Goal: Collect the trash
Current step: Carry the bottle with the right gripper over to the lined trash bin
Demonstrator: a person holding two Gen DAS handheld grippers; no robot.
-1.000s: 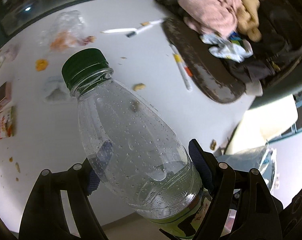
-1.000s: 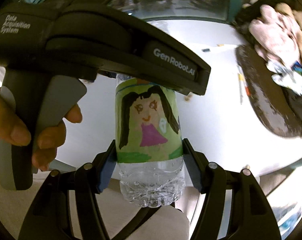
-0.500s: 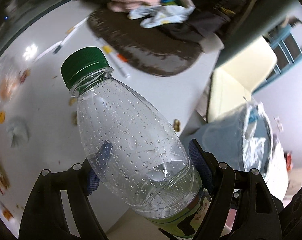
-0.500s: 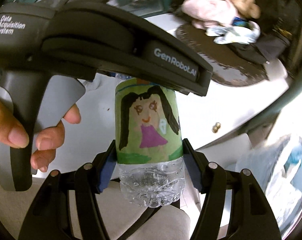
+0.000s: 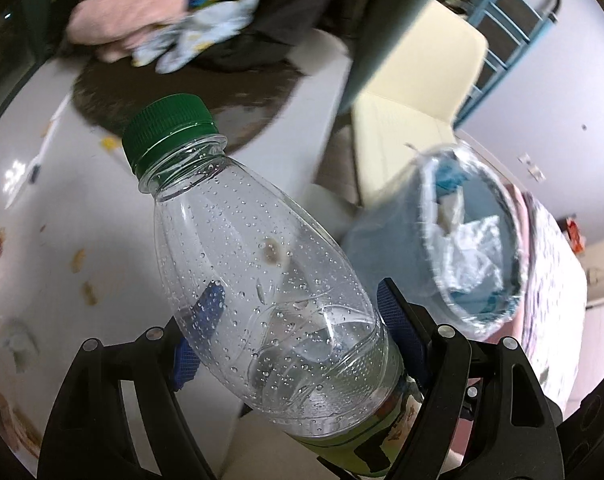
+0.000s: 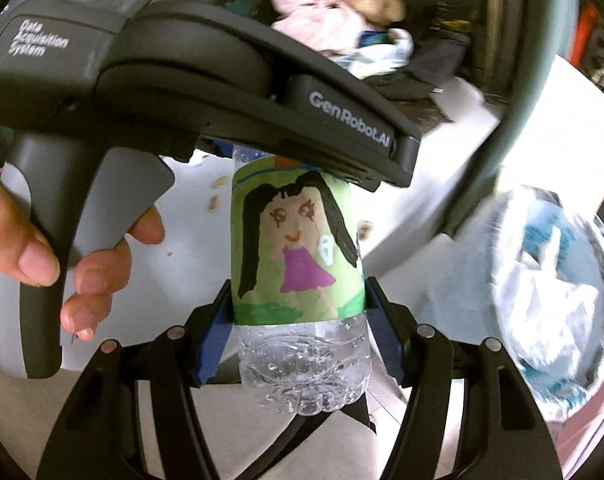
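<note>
Both grippers, left gripper (image 5: 298,320) and right gripper (image 6: 298,332), squeeze one bottle (image 5: 262,264). It might miss the bin (image 5: 466,264) at the picture's right if dropped too early.

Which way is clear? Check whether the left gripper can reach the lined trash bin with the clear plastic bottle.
Probably yes: the left gripper, shut on the clear plastic bottle, has nothing between it and the lined trash bin.

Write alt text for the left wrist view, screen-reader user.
A clear plastic bottle with a green cap, droplets inside, is clamped between the blue pads of the left tool. To its right stands a bin lined with a plastic bag holding crumpled white trash; behind lies a white table scattered with crumbs and pens.
</note>
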